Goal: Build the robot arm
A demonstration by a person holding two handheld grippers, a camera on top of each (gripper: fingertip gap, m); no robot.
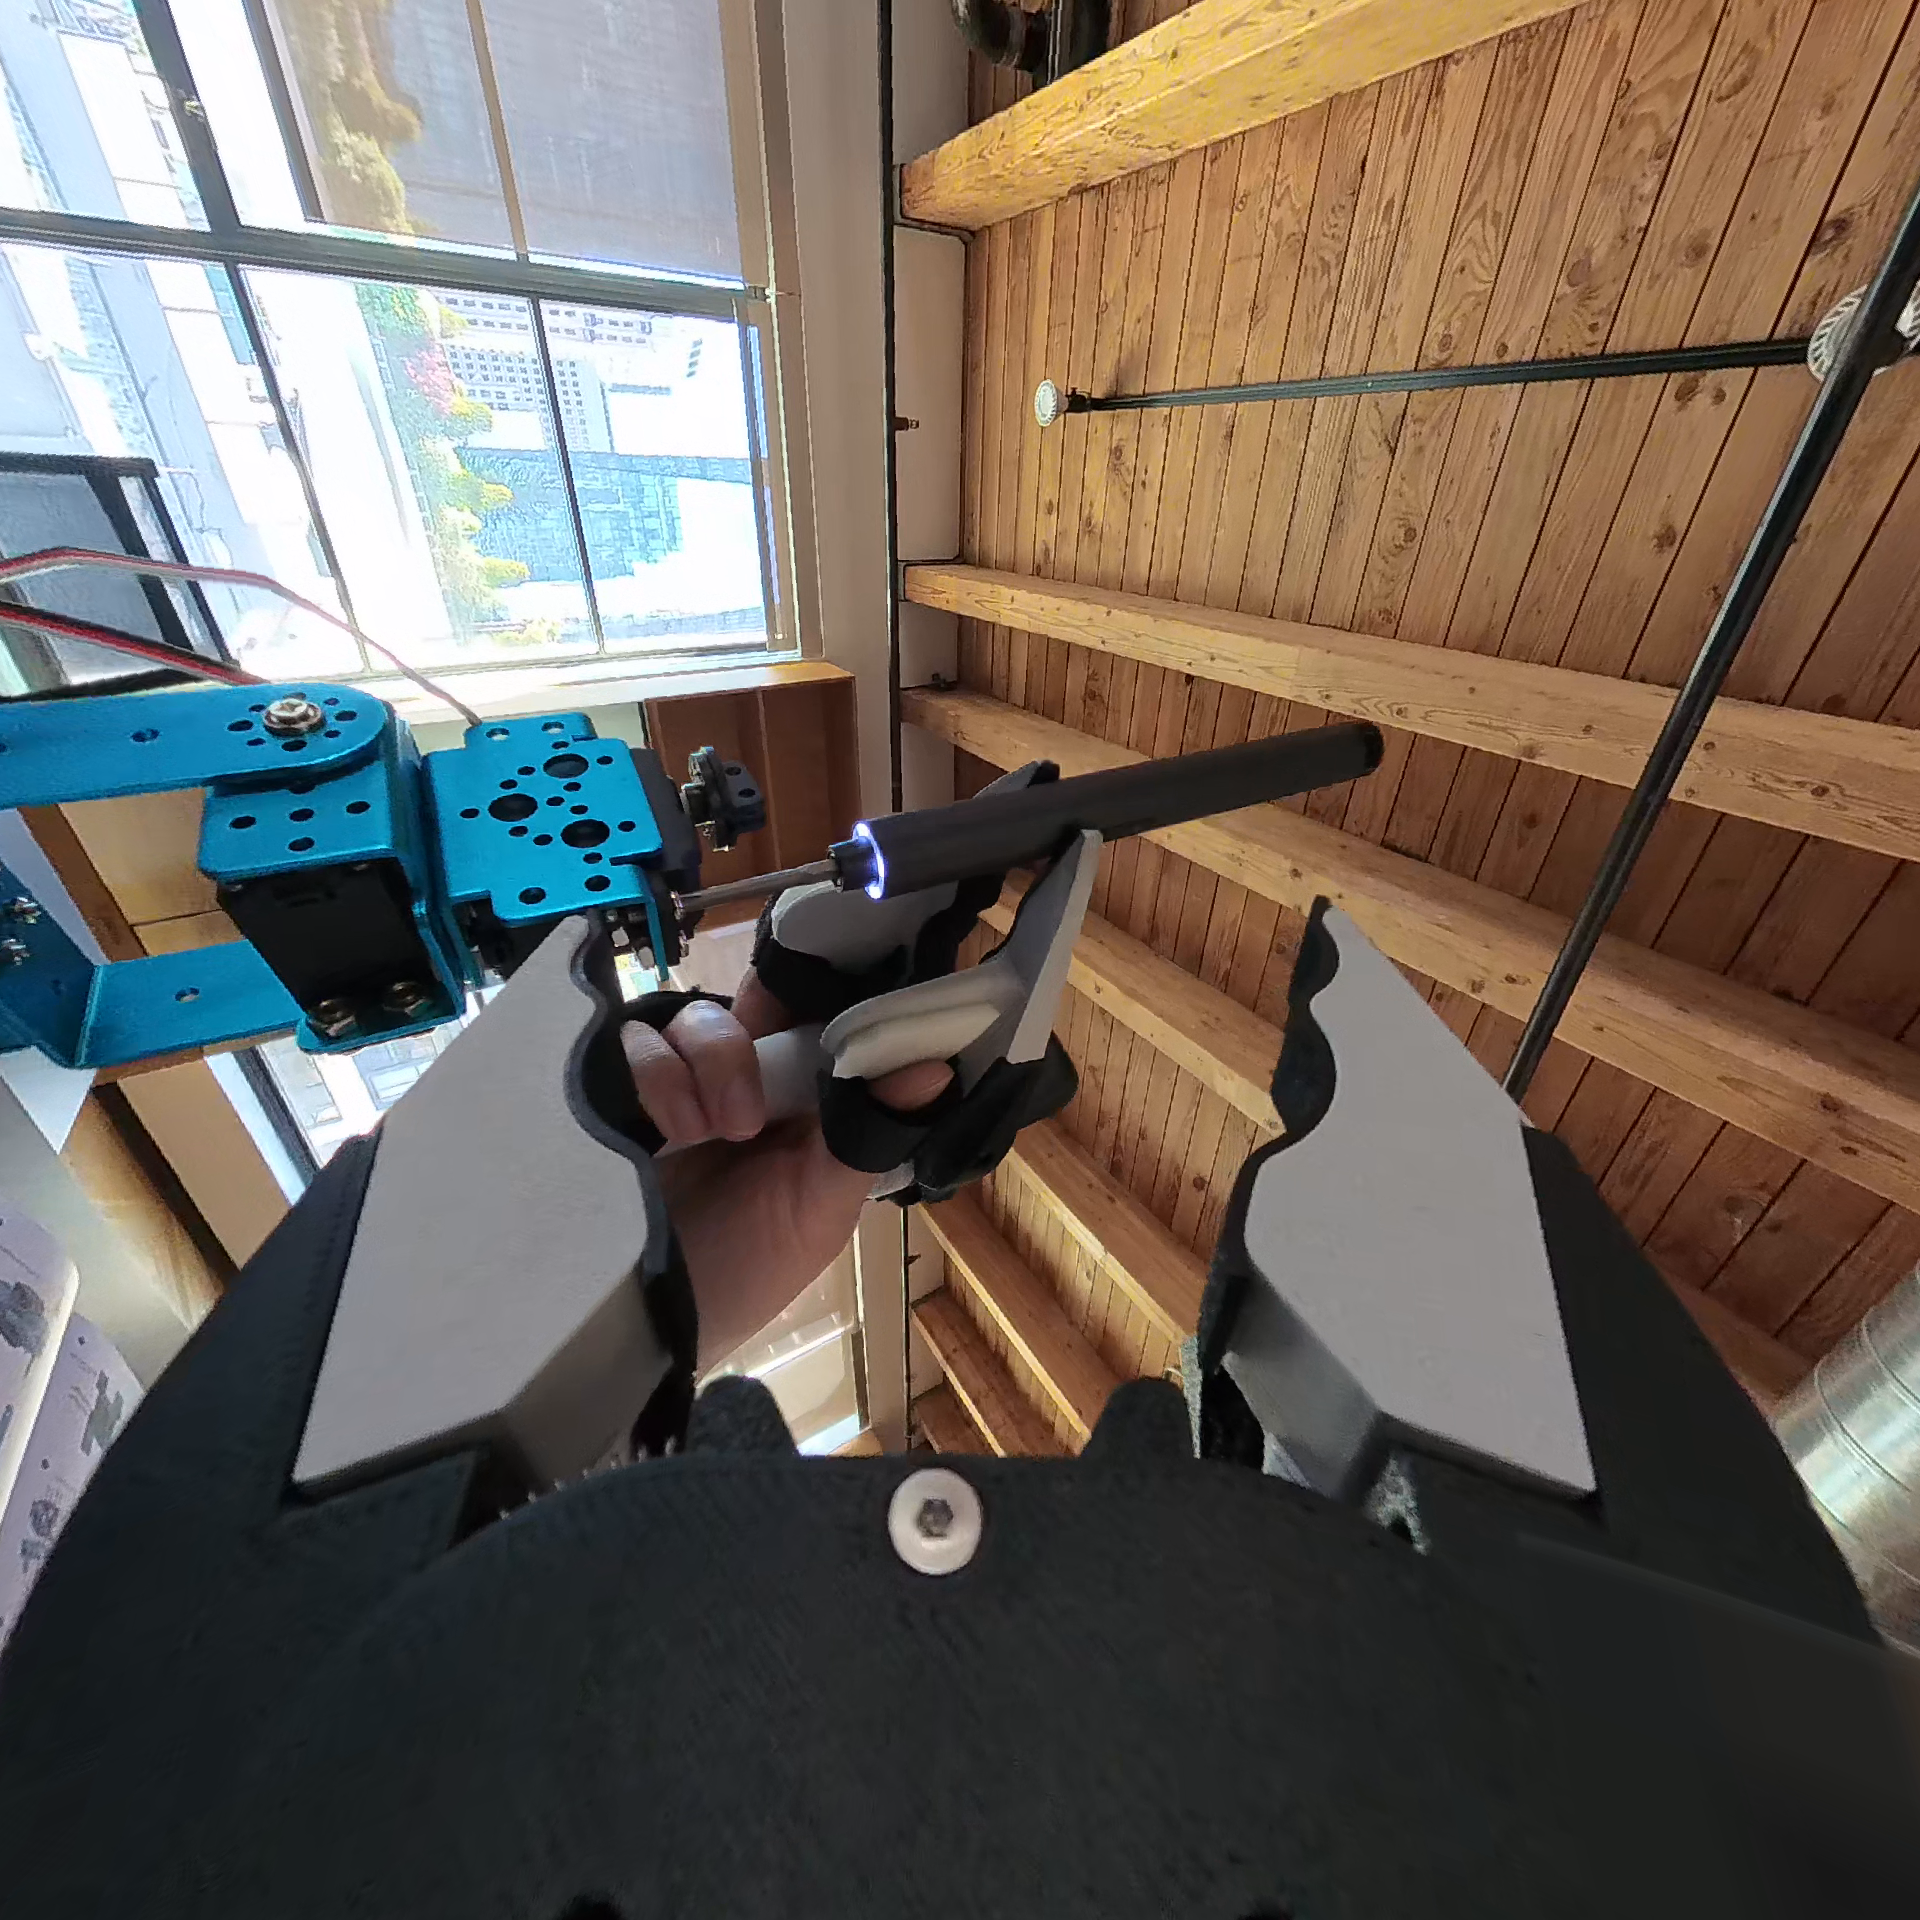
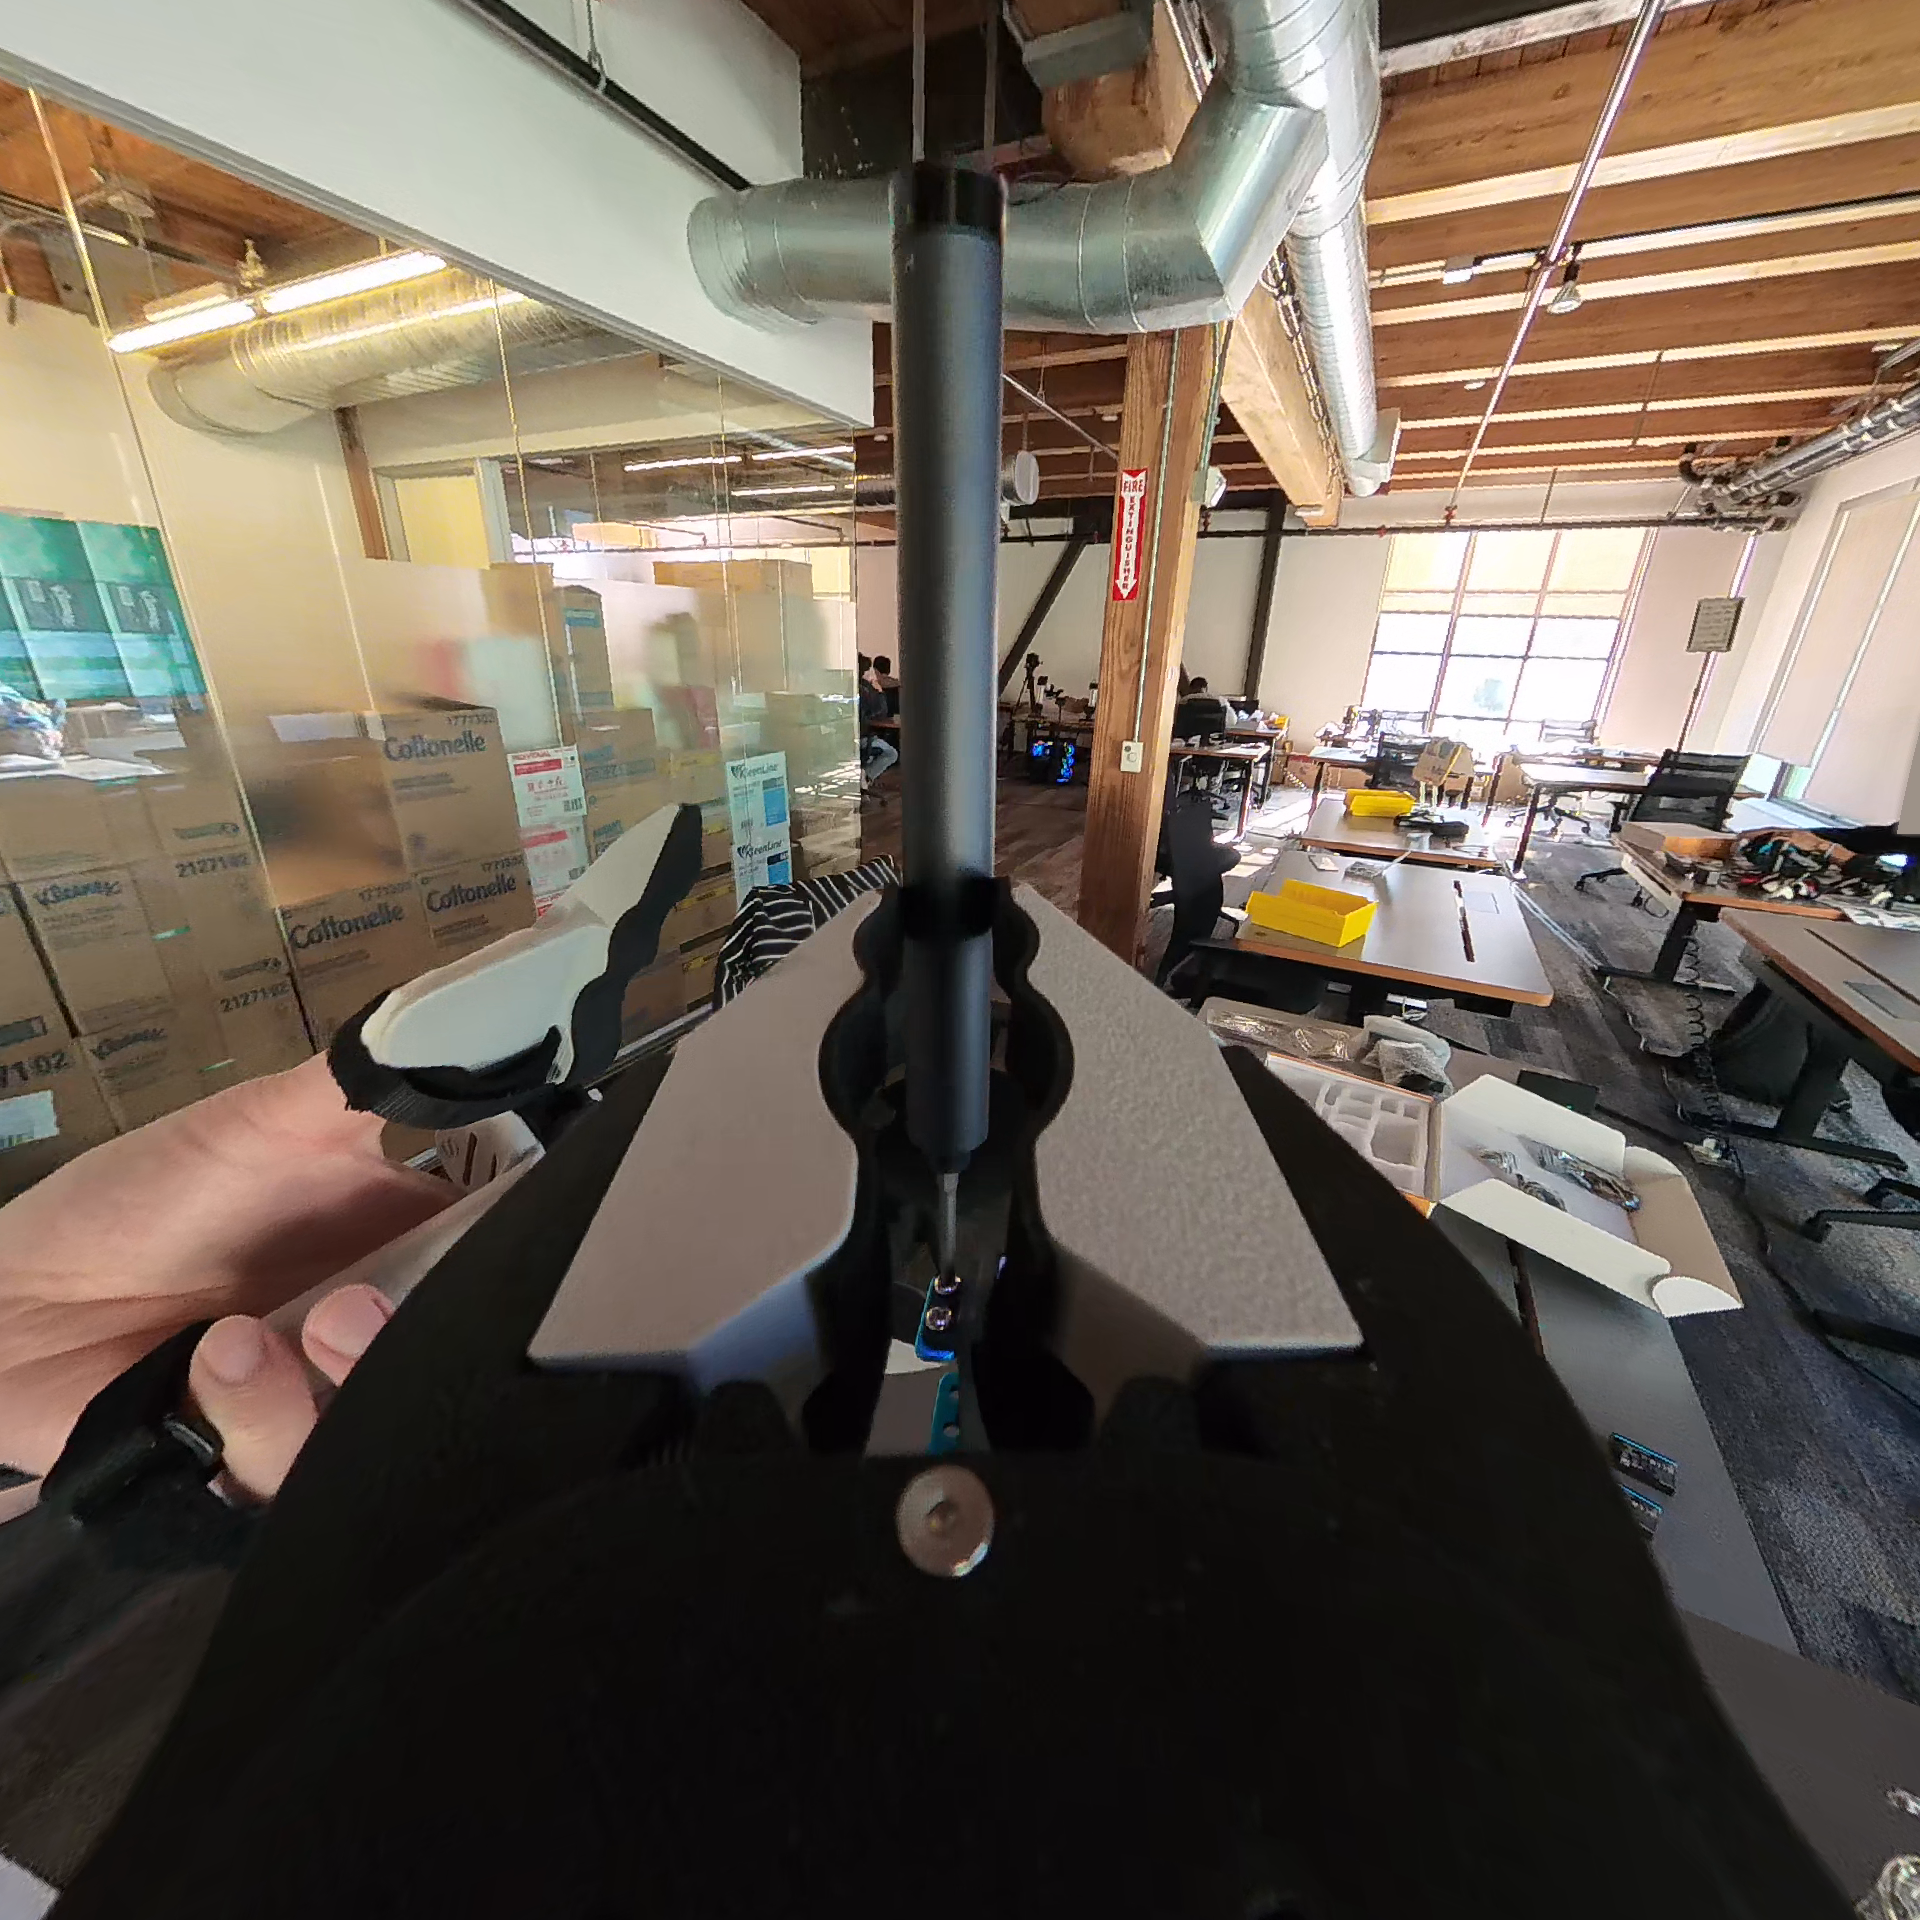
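The right tongs [image 2: 945, 925] are clamped on a dark screwdriver [image 2: 945, 582], which stands upright between the two grey fingers [image 2: 727, 1164] in the right wrist view. Its thin bit runs down to a small screw [image 2: 943, 1285] on a blue bracket edge [image 2: 938, 1340], close to the camera.

In the left wrist view the same screwdriver [image 1: 1101, 805] lies nearly level, a lit ring glowing at its nose, and its bit meets the end of a blue robot arm [image 1: 520, 831] of perforated metal plates. A hand [image 1: 727, 1101] is wrapped around the right tool's handle just below the screwdriver.

The left tongs [image 1: 940, 1008] are wide apart and hold nothing; one finger [image 1: 488, 1195] sits just under the blue arm, the other well away from it. Beyond the arm are a window [image 1: 416, 416] and a wooden ceiling [image 1: 1455, 468].
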